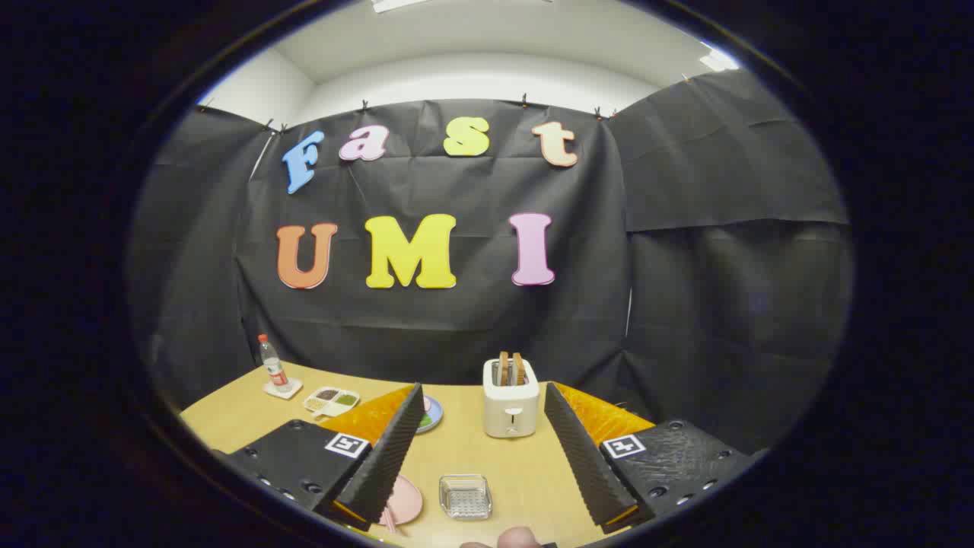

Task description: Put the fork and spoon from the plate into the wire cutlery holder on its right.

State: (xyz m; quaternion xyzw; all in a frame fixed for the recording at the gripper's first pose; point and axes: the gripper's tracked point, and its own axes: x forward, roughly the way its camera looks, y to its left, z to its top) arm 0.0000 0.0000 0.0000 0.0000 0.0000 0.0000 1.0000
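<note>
My gripper (487, 434) is held above the wooden table (525, 472) with its two fingers wide apart and nothing between them. Low between the fingers stands the small square wire cutlery holder (465, 496), which looks empty. To its left lies a pink plate (405, 500), half hidden behind my left finger (388, 457). Pink utensil handles (389, 520) stick out from the plate's near edge; which is fork and which is spoon I cannot tell.
A white toaster (510, 397) with two slices of toast stands beyond the holder. Farther left are a blue plate (431, 415), a divided dish of food (332, 399) and a water bottle (272, 364) on a coaster. A fingertip (519, 538) shows at the near edge.
</note>
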